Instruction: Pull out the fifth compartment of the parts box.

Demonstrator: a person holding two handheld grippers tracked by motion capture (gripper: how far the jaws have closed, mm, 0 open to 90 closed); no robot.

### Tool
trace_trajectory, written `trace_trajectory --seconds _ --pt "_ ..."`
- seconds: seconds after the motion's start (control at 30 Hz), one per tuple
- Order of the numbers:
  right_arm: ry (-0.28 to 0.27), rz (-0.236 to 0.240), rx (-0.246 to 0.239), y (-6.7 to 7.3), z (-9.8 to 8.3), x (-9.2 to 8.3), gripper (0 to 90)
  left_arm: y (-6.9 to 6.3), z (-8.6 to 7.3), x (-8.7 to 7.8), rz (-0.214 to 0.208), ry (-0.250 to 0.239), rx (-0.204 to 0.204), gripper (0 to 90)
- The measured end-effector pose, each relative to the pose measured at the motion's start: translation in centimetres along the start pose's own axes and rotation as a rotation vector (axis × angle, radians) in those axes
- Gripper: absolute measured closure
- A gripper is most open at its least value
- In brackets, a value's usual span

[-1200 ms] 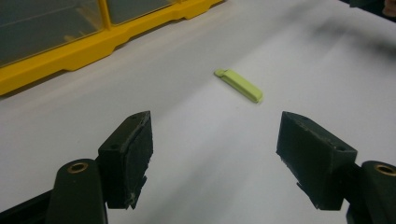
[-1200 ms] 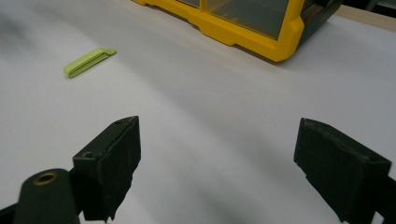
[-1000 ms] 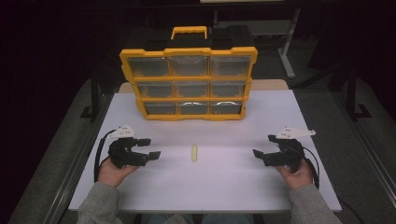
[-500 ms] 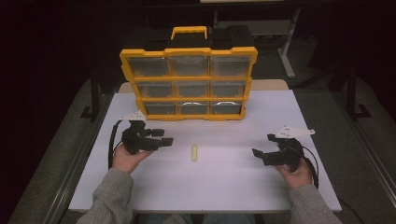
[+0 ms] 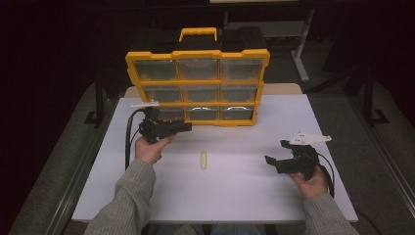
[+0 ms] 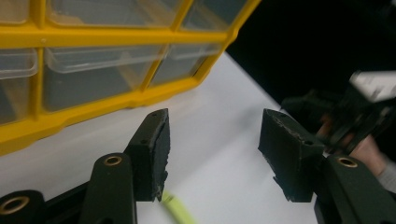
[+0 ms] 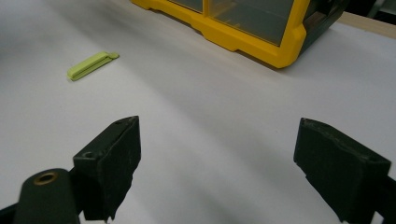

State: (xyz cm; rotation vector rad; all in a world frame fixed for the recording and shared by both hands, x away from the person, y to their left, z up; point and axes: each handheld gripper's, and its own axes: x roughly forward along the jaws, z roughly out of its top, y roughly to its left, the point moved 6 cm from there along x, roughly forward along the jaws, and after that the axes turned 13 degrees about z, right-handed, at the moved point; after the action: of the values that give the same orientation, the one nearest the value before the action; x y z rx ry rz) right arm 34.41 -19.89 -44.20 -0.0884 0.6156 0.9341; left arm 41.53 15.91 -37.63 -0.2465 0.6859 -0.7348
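Now left tongs point(image 5: 183, 128), closing with nothing between, sit nearer the organizer point(image 5: 197, 83).

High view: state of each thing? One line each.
Organizer: upright on the table, drawers shut.
Yellow-green clip: flat on the table, untouched.
Left gripper: jaws just been closing, nothing between them, by the organizer's bottom row.
Right gripper: open, empty, over the table.

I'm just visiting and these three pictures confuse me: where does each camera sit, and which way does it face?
High view: above the table, looking forward and down; forearms, both grippers.
Left gripper view: on the left gripper, facing the yellow organizer; own jaws, empty.
Right gripper view: on the right gripper, low over the table; own jaws.
Shared: the organizer and the green clip.
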Motion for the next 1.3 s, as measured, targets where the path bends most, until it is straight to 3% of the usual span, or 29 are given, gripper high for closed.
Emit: trace_trajectory --seconds 0.4,0.53,0.63,0.67,0.7,0.77,1.0,1.3 --pt "0.007 0.010 -0.014 0.2 0.0 0.2 13.8 0.4 3.4 2.3 0.017 -0.104 -0.197 48.6" --pt "0.010 0.010 -0.012 0.3 -0.1 0.3 13.8 0.6 4.0 2.8 0.034 -0.128 -0.225 51.3" --pt "0.011 0.008 -0.015 0.2 0.0 0.3 13.8 0.8 4.6 3.5 -0.002 -0.162 -0.294 54.2" --pt "0.010 0.008 -0.016 0.2 0.0 0.3 13.8 0.8 4.6 3.5 -0.002 -0.162 -0.294 54.9" --pt "0.009 0.010 -0.016 0.2 0.0 0.3 13.8 1.0 4.9 3.8 -0.016 -0.179 -0.333 55.7" --pt "0.008 0.010 -0.017 0.2 0.0 0.3 13.8 1.1 5.1 4.0 -0.009 -0.194 -0.354 55.9" --pt "0.007 0.010 -0.020 0.1 0.0 0.2 13.8 0.8 5.8 4.7 0.009 -0.208 -0.351 61.7" --pt "0.006 0.008 -0.024 0.1 0.0 0.2 13.8 0.9 6.4 5.3 0.018 -0.236 -0.381 69.5"
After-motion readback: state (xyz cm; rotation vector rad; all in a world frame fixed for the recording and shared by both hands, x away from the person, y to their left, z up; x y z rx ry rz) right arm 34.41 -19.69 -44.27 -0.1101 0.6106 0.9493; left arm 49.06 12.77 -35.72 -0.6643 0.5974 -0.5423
